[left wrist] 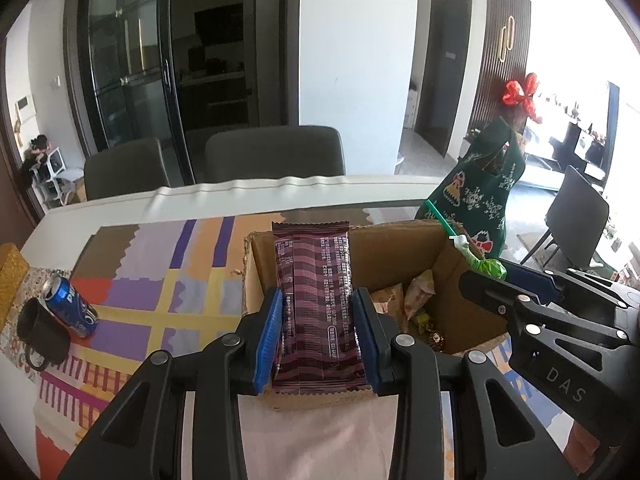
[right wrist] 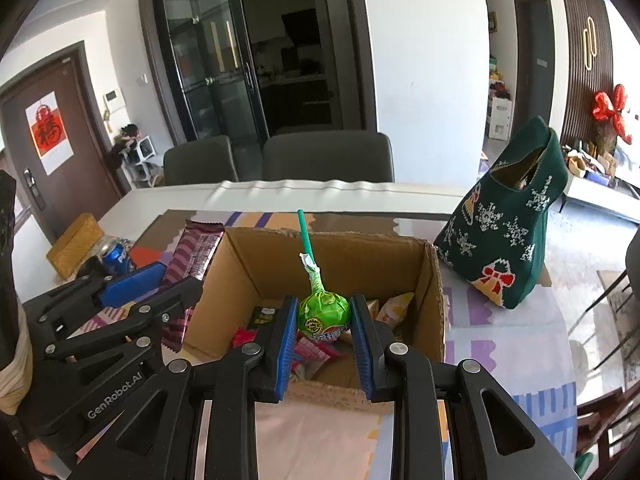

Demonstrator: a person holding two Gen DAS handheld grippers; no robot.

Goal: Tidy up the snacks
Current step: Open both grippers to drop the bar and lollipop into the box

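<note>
My left gripper (left wrist: 318, 334) is shut on a maroon snack bar wrapper (left wrist: 316, 300), held over the near left part of an open cardboard box (left wrist: 384, 248). The bar also shows in the right wrist view (right wrist: 192, 264). My right gripper (right wrist: 324, 330) is shut on a green lollipop (right wrist: 324, 314) with a green stick, held above the box (right wrist: 360, 256). The lollipop shows in the left wrist view (left wrist: 486, 266) at the box's right wall. Several wrapped snacks (right wrist: 312, 350) lie inside the box.
A green Christmas stocking bag (right wrist: 508, 236) stands right of the box. A blue Pepsi can (left wrist: 70, 306) and a black mug (left wrist: 42, 334) lie at the left on the patterned cloth (left wrist: 160, 280). A yellow woven box (right wrist: 76, 244) sits far left. Two grey chairs (right wrist: 328, 156) stand behind the table.
</note>
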